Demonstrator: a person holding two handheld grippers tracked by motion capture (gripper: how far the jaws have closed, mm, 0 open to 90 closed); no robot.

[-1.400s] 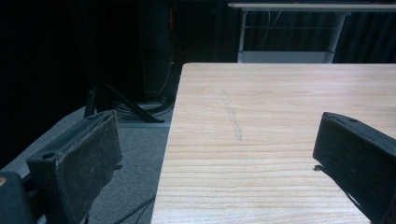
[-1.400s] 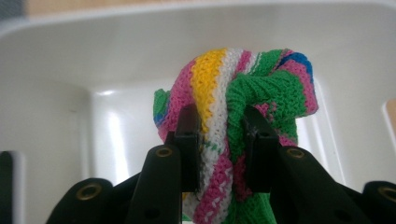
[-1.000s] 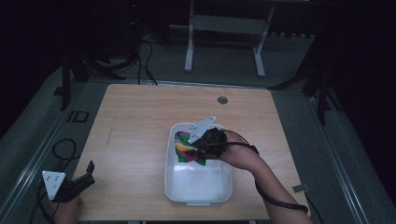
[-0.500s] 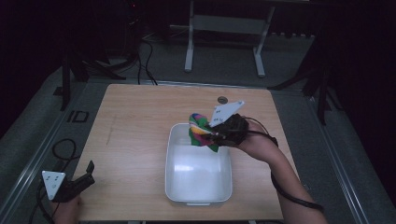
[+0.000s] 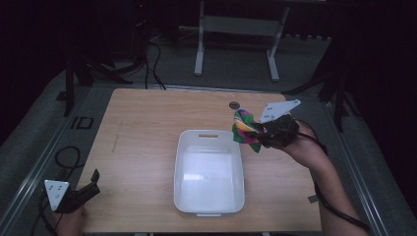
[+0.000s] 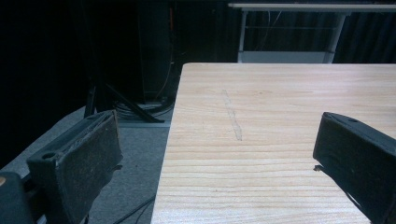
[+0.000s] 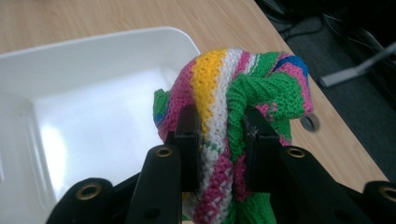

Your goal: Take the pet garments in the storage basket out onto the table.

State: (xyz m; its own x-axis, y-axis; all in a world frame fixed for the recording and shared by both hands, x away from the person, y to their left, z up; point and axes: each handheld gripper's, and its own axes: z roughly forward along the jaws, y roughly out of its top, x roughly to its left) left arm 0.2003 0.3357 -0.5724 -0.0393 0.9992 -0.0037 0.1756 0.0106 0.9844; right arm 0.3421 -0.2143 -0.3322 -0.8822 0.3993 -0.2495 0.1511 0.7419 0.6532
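— While I hold the right claw [image 5: 256, 132] up beside the far right corner of the white tub [image 5: 209, 172], what do you read on your side?

— I see its jaws pinched on a bunched knitted cloth [image 5: 243, 129], striped in pink, green, yellow, white and a bit of blue. The cloth hangs clear of the counter [image 5: 147, 128], just off the tub's right rim.

— From the right gripper view I agree: the cloth [image 7: 238, 107] is squeezed between the two black jaws and bulges above them, with the tub [image 7: 70, 102] behind and to the left. Its inside looks bare and glossy from here.

— And the left claw [image 5: 91, 183]?

— I have it low at the near left corner of the counter, well apart from the tub. In the left gripper view the jaws stand wide, nothing between them, just wood grain [image 6: 280, 121] and a faint scuff line running away from me.

— There's a small round hole [image 5: 234, 104] in the counter near the far edge, just behind the cloth.

— I see it beside the cloth in the right gripper view too.
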